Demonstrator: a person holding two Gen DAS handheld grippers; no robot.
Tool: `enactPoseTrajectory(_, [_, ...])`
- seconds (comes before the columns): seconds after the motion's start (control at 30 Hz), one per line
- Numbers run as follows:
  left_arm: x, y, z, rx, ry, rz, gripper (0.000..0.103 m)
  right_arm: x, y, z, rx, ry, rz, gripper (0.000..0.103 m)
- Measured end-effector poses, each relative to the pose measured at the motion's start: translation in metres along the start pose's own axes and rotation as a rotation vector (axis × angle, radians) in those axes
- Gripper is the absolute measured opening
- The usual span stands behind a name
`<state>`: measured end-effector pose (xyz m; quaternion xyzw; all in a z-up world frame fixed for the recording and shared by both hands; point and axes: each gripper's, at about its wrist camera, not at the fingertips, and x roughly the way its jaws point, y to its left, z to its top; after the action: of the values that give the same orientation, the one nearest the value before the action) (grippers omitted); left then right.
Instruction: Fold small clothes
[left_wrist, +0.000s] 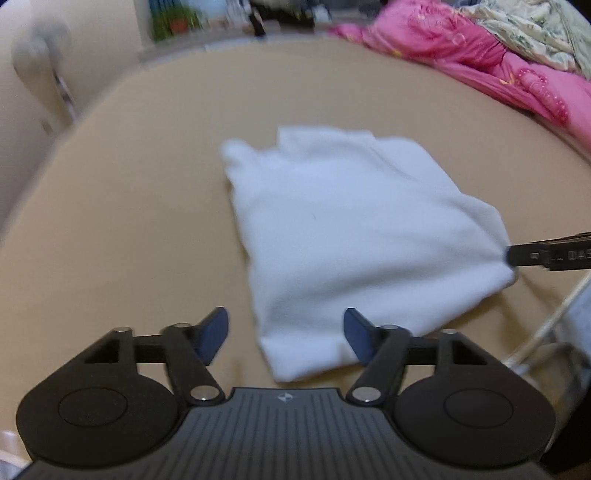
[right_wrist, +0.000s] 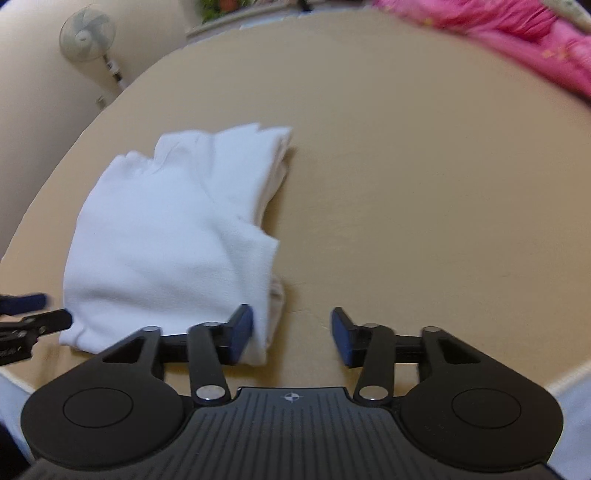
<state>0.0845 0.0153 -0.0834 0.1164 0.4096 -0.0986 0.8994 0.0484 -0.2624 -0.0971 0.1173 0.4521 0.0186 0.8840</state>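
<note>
A white folded garment (left_wrist: 343, 236) lies on the tan table (left_wrist: 147, 206). My left gripper (left_wrist: 286, 334) is open and empty, with the garment's near corner between its blue pads. In the left wrist view the right gripper's finger (left_wrist: 546, 254) touches the garment's right edge. In the right wrist view the garment (right_wrist: 173, 240) lies to the left. My right gripper (right_wrist: 291, 332) is open, its left pad against the garment's near right corner. The left gripper's fingers (right_wrist: 29, 314) show at the garment's left edge.
A pink quilt (left_wrist: 487, 62) and a pale patterned cloth (left_wrist: 535, 33) lie at the table's far right. A standing fan (right_wrist: 88, 35) is beyond the table's left edge. A white cord (left_wrist: 546, 325) hangs past the right edge.
</note>
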Motion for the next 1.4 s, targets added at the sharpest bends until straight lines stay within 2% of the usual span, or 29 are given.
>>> enactPoseTrajectory(0.07, [-0.020,-0.006,-0.002,-0.011,-0.030,0.033,0.084,-0.014,0.008,-0.008,-0.043,-0.049,-0.030,0.051])
enactPoseTrajectory(0.17, [-0.053,-0.007,-0.010,-0.113,-0.078,0.037,0.090,-0.040,0.022,-0.020,-0.141,-0.143,-0.051,0.056])
enactPoseTrajectory(0.23, [-0.072,-0.014,-0.014,-0.149,-0.089,0.034,0.090,-0.063,0.027,-0.029,-0.163,-0.205,-0.042,0.065])
enactPoseTrajectory(0.3, [-0.091,-0.022,-0.023,-0.153,-0.110,0.057,0.090,-0.088,0.028,-0.036,-0.161,-0.259,-0.035,0.083])
enactPoseTrajectory(0.37, [-0.109,-0.029,-0.032,-0.165,-0.134,0.082,0.090,-0.113,0.028,-0.046,-0.151,-0.317,-0.021,0.091])
enactPoseTrajectory(0.5, [-0.145,-0.042,-0.048,-0.224,-0.149,0.090,0.091,-0.151,0.030,-0.062,-0.138,-0.389,-0.006,0.099])
enactPoseTrajectory(0.57, [-0.157,-0.043,-0.060,-0.241,-0.162,0.084,0.098,-0.169,0.029,-0.073,-0.127,-0.417,-0.011,0.102])
enactPoseTrajectory(0.6, [-0.160,-0.043,-0.068,-0.247,-0.173,0.087,0.103,-0.173,0.028,-0.077,-0.114,-0.424,-0.008,0.102])
enactPoseTrajectory(0.67, [-0.162,-0.045,-0.078,-0.261,-0.172,0.103,0.102,-0.180,0.027,-0.084,-0.082,-0.430,0.008,0.102])
enactPoseTrajectory(0.77, [-0.158,-0.042,-0.076,-0.312,-0.155,0.081,0.102,-0.173,0.035,-0.087,-0.084,-0.409,-0.001,0.102])
enactPoseTrajectory(0.87, [-0.149,-0.044,-0.074,-0.293,-0.146,0.115,0.102,-0.158,0.047,-0.084,-0.114,-0.366,-0.026,0.102])
enactPoseTrajectory(0.97, [-0.144,-0.045,-0.075,-0.274,-0.120,0.119,0.102,-0.149,0.057,-0.083,-0.143,-0.333,-0.024,0.102])
enactPoseTrajectory(1.23, [-0.148,-0.042,-0.077,-0.276,-0.149,0.118,0.102,-0.142,0.074,-0.087,-0.182,-0.323,-0.013,0.102])
enactPoseTrajectory(1.4, [-0.144,-0.038,-0.075,-0.302,-0.126,0.089,0.102,-0.136,0.075,-0.085,-0.177,-0.317,-0.023,0.102])
